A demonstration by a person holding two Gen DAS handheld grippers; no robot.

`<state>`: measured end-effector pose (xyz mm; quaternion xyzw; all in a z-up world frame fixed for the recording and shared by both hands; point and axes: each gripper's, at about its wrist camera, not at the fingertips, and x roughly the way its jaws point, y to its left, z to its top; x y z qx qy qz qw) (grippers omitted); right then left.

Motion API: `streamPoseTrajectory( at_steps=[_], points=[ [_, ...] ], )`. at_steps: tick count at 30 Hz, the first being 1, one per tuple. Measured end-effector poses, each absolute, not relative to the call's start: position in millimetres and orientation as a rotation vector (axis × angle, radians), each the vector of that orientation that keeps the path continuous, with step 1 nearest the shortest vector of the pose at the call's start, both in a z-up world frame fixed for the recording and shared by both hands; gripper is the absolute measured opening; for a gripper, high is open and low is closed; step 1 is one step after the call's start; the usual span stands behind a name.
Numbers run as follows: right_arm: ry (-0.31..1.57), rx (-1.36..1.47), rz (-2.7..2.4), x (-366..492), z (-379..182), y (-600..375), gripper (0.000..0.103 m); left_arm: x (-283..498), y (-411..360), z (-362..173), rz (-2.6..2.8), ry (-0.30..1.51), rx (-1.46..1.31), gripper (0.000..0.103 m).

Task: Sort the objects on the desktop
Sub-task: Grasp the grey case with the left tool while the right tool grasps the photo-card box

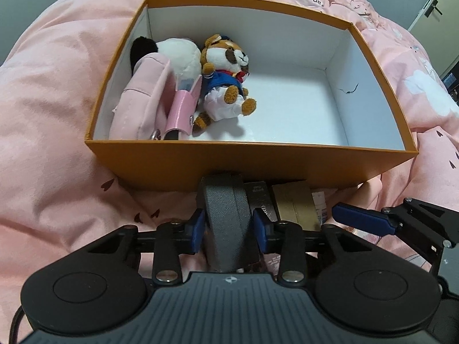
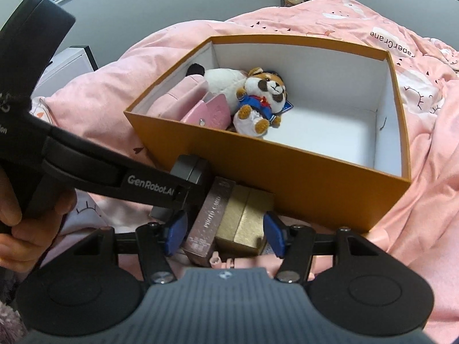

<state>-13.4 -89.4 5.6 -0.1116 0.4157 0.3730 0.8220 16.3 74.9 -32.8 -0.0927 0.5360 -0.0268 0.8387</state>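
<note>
Left wrist view: the left gripper (image 1: 229, 226) is pointing down at a grey case (image 1: 226, 215) lying on the pink quilt (image 1: 57, 114) just before the orange box (image 1: 258, 166). Its blue pads are sitting against the case's two sides, gripping it.

Right wrist view: the right gripper (image 2: 225, 233) is standing with jaws apart around a gold box (image 2: 246, 223) and a dark pink carton (image 2: 206, 220); the pads are touching neither. A raccoon plush (image 2: 264, 100) is lying inside the orange box.

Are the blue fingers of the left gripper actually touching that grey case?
Touching. In the left wrist view both blue fingers of the left gripper sit flush against the sides of the grey case, with no gap showing on either side.
</note>
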Motion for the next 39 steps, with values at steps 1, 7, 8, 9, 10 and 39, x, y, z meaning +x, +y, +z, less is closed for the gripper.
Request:
streamPoseTrajectory(
  at_steps=[1, 7, 8, 9, 10, 39],
  points=[
    [0.884, -0.231, 0.797, -12.9, 5.7, -89.2, 0.061, 15.3, 75.5, -31.8, -0.058, 1.134, -0.196, 0.04],
    [0.91, -0.194, 0.814, -8.5, 2.0, -85.8, 0.046, 10.8, 86.2, -31.8, -0.077, 1.151, -0.226, 0.04],
    [0.913, -0.191, 0.817, -8.6, 1.8, -85.3, 0.045, 10.4, 88.9, -32.1, -0.081, 1.154, -0.237, 0.04],
    [0.914, -0.19, 0.818, -8.9, 1.8, -84.7, 0.045, 9.9, 92.2, -32.4, -0.084, 1.155, -0.249, 0.04],
    [0.912, -0.19, 0.822, -9.3, 2.1, -84.0, 0.044, 9.4, 95.2, -32.6, -0.089, 1.155, -0.262, 0.04],
    [0.993, -0.419, 0.786, -12.2, -28.2, -30.8, 0.033, 9.5, 129.3, -43.2, -0.136, 1.157, -0.404, 0.039]
  ],
)
